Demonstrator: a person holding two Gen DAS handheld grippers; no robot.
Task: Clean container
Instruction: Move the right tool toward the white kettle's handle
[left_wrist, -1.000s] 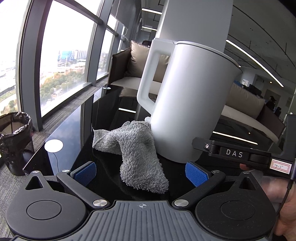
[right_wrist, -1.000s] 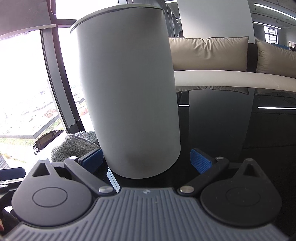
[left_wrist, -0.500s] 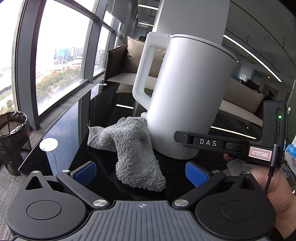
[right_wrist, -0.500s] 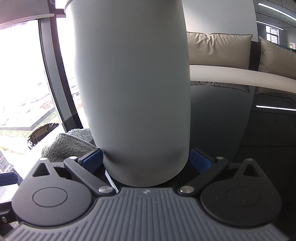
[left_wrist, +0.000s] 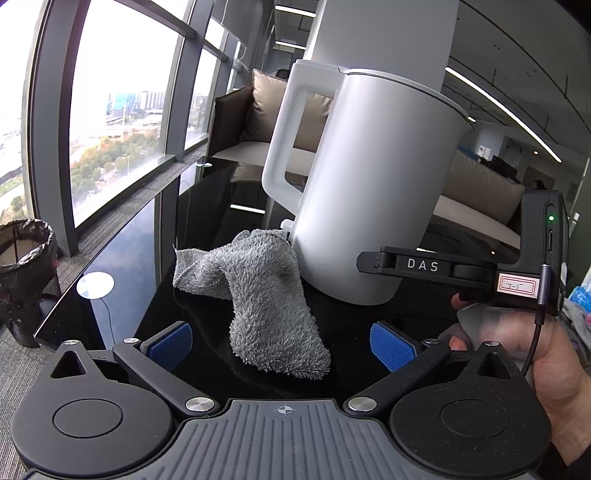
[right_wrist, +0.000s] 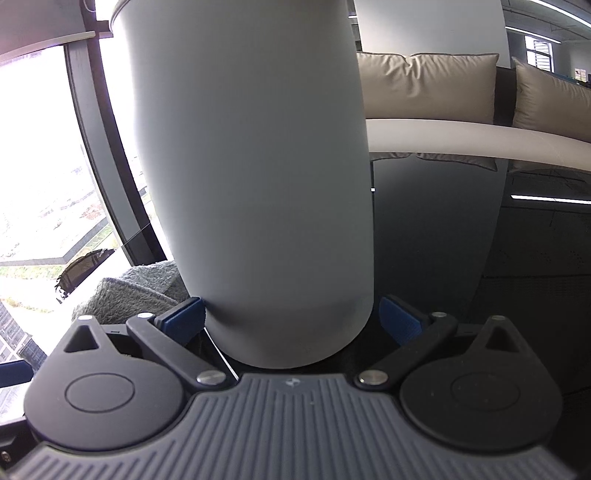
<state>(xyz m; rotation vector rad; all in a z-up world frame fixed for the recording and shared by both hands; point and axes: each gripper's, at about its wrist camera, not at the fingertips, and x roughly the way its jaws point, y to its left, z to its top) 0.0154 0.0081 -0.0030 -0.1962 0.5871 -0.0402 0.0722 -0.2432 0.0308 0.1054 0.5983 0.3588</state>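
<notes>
Step in hand, as I read it: brace the container with the right tongs, then fetch the cloth with the left; wiping not yet begun. Left wrist view, near to far: left gripper (left_wrist: 280, 341) wide open, nothing between its blue pads (left_wrist: 170, 341), hovering low over the glossy black table (left_wrist: 122, 258). Grey fluffy cloth (left_wrist: 258, 295) lies crumpled at 12 o'clock just ahead of the pads, its near end between them but apart from both; its far end touches the base of the container (left_wrist: 369, 184) at 1 o'clock. That is a white jug-like vessel with a handle at 11 o'clock, upright on the table. The right tool body marked DAS comes in from 3 o'clock at the container's base, a hand (left_wrist: 546, 354) on its grip. Right wrist view: right gripper (right_wrist: 291, 319) open about as wide as the container (right_wrist: 251, 166), pads straddling its lower body; left pad looks to be touching, right pad seems a sliver off, can't confirm a clamp. Cloth (right_wrist: 125, 291) peeks out at 9 o'clock. Next move calls for closing the right firmly without tipping the tall body, then easing the left forward and pinching a thick fold of cloth. Hidden: the container's top is cut off in the right view, its inside is unseen in both, and no dirt is discernible. Beyond: sofa cushions, windows, bin at 9 o'clock.
</notes>
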